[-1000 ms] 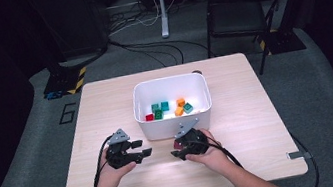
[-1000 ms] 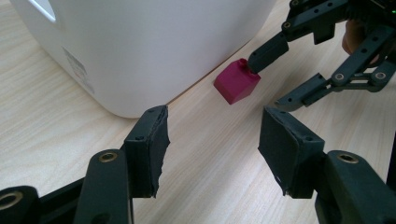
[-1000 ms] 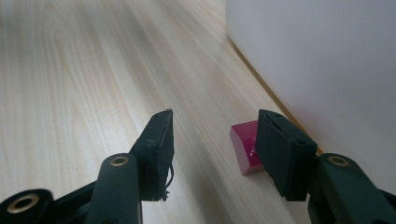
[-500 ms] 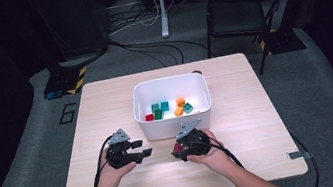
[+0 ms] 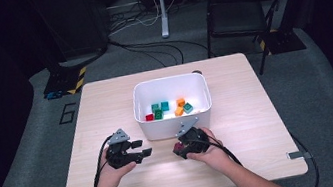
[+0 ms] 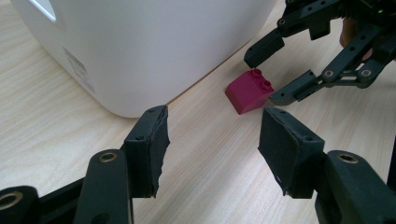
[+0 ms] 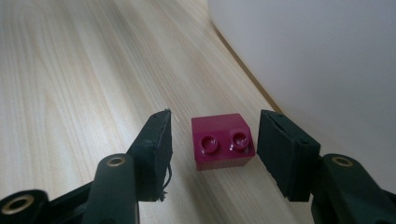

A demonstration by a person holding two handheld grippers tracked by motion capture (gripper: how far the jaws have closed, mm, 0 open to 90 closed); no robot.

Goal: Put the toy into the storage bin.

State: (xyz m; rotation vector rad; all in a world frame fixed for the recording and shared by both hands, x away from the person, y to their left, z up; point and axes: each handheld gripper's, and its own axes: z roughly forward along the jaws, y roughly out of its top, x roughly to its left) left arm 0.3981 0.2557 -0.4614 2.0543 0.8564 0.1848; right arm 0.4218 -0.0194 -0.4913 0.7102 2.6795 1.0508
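Fingers of our right gripper (image 7: 212, 149) have just been opening, spread around the maroon brick (image 7: 223, 140) without touching. It sits on the table (image 5: 260, 124) beside the white bin (image 5: 175, 122). Our left gripper (image 6: 212, 154) gapes nearby.

Nothing can be read with certainty. A mark like a "6" is taped on the grey floor (image 5: 67, 112) left of the table. The white bin (image 6: 140, 46) bears a faint label, too blurred to read.
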